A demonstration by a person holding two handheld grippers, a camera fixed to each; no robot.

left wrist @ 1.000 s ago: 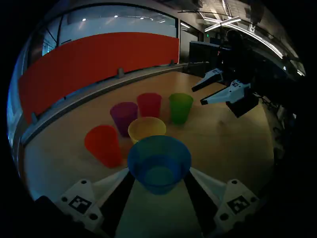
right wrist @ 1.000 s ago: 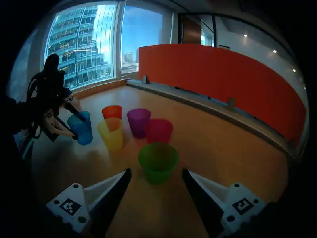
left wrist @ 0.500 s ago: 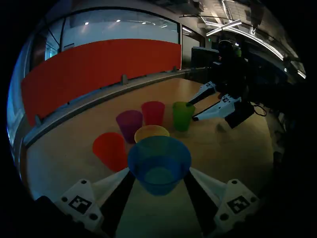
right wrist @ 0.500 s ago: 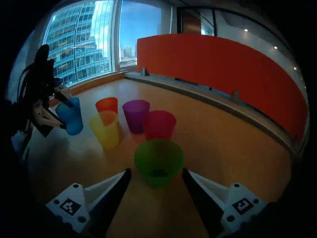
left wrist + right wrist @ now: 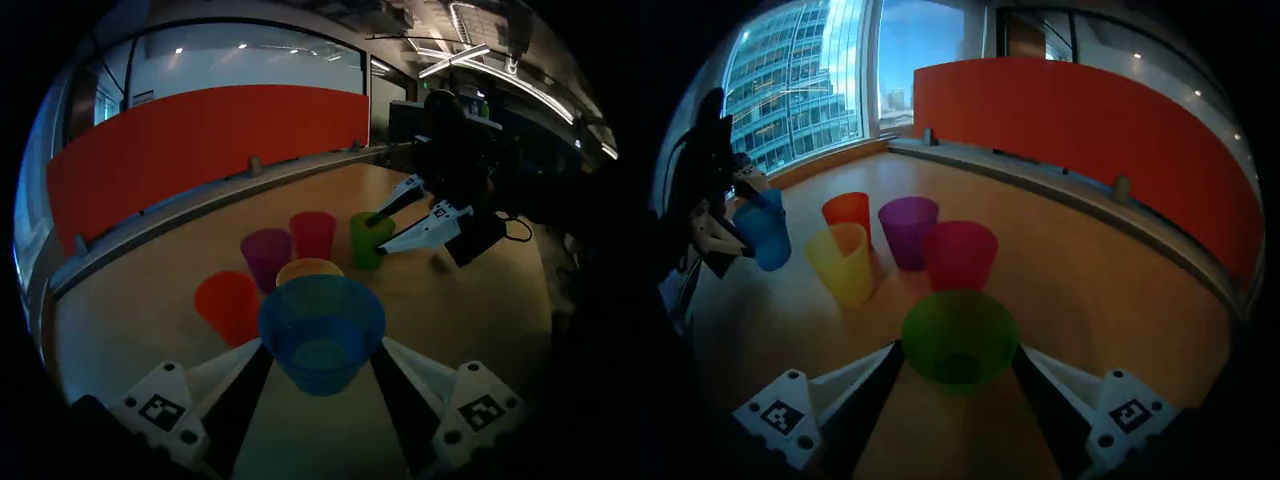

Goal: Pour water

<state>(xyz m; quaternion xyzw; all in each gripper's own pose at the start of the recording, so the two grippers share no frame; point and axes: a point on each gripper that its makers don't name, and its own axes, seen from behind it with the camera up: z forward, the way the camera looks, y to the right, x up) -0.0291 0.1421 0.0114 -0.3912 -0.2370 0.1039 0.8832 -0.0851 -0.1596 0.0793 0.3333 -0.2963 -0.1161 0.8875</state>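
Note:
My left gripper [image 5: 322, 348] is shut on a blue cup [image 5: 322, 328] with a little water in its bottom. It holds the cup upright, just above the wooden table [image 5: 480, 312]. Beyond it stand orange [image 5: 228, 302], yellow [image 5: 310, 270], purple [image 5: 266, 254], magenta [image 5: 312, 234] and green [image 5: 368, 240] cups. In the right gripper view, the green cup [image 5: 960, 340] sits between the fingers of my open right gripper [image 5: 954, 352], its rim close to both. The right gripper [image 5: 374, 234] straddles that cup in the left gripper view. The blue cup [image 5: 764, 232] in the left gripper [image 5: 750, 220] hangs at the far left.
An orange partition [image 5: 1088, 136] runs along the table's far edge behind a low rail. Large windows [image 5: 800, 88] stand beyond the table end. A person in dark clothes [image 5: 456, 152] holds the right gripper. Bare tabletop [image 5: 1088, 280] lies right of the cups.
My right gripper has moved forward until the green cup stands between its fingers. My left gripper has kept its hold on the blue cup and drifted slightly away from the cluster.

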